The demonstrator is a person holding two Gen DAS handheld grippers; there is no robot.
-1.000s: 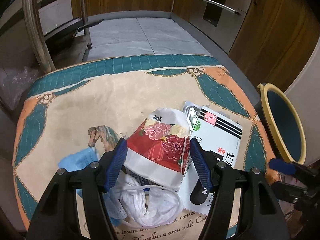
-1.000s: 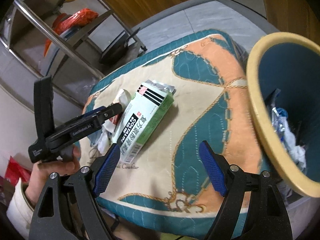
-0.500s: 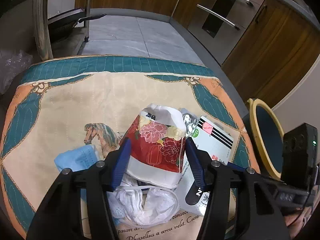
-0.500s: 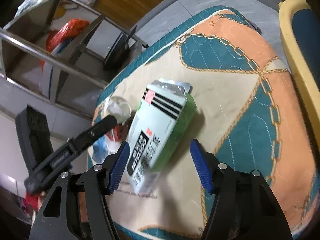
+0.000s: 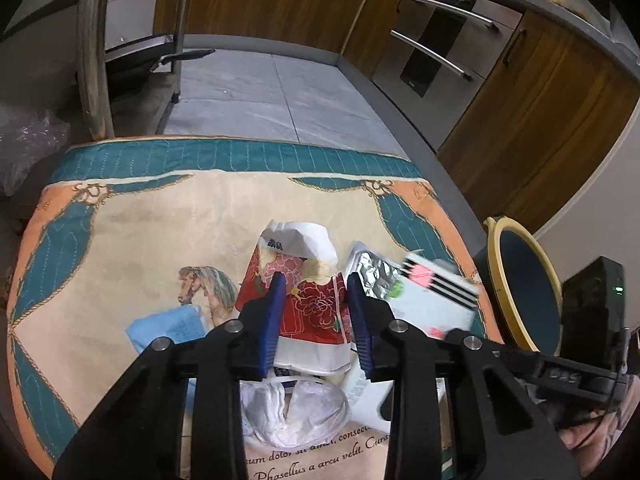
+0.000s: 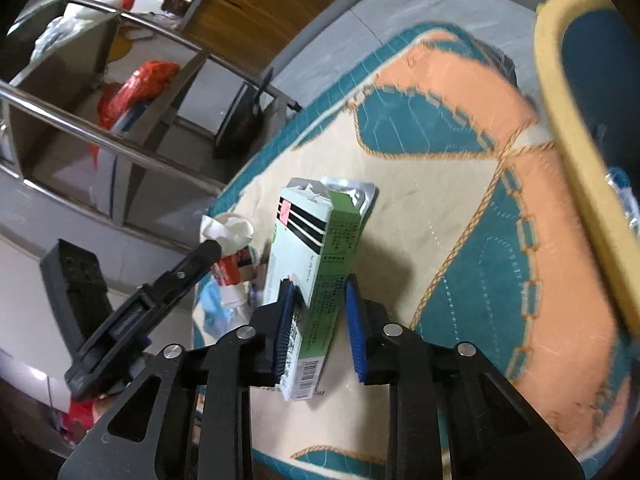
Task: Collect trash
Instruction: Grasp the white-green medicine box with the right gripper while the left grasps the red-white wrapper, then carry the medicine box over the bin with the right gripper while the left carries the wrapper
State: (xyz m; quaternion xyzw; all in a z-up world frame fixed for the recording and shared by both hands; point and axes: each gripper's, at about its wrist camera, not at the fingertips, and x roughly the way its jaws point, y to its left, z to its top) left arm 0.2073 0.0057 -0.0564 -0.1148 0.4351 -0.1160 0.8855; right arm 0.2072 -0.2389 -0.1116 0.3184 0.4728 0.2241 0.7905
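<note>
1. Left gripper (image 5: pixel 316 320) tilts down over the cloth (image 5: pixel 140 224); jaws closing, red packet (image 5: pixel 308 304) between the blue pads (image 5: pixel 272 320), both pads pressing its sides
2. White wad (image 5: pixel 296 412) lies under the left fingers, blue tissue (image 5: pixel 168 328) just left of them
3. Right gripper (image 6: pixel 320 328) tilts down, rolled slightly; jaws closing on the green box (image 6: pixel 320 264), which stands on edge between the pads, left pad touching, contact at the right pad unclear
4. Foil pack (image 6: pixel 356 192) lies past the box's far end
5. Bin (image 6: pixel 576 128), yellow rim, right of the right fingers, off the cloth's edge; trash inside
6. Room: grey tile floor (image 5: pixel 256 92), wood cabinets (image 5: pixel 540 112), metal rack (image 6: pixel 120 92) beyond the cloth
</note>
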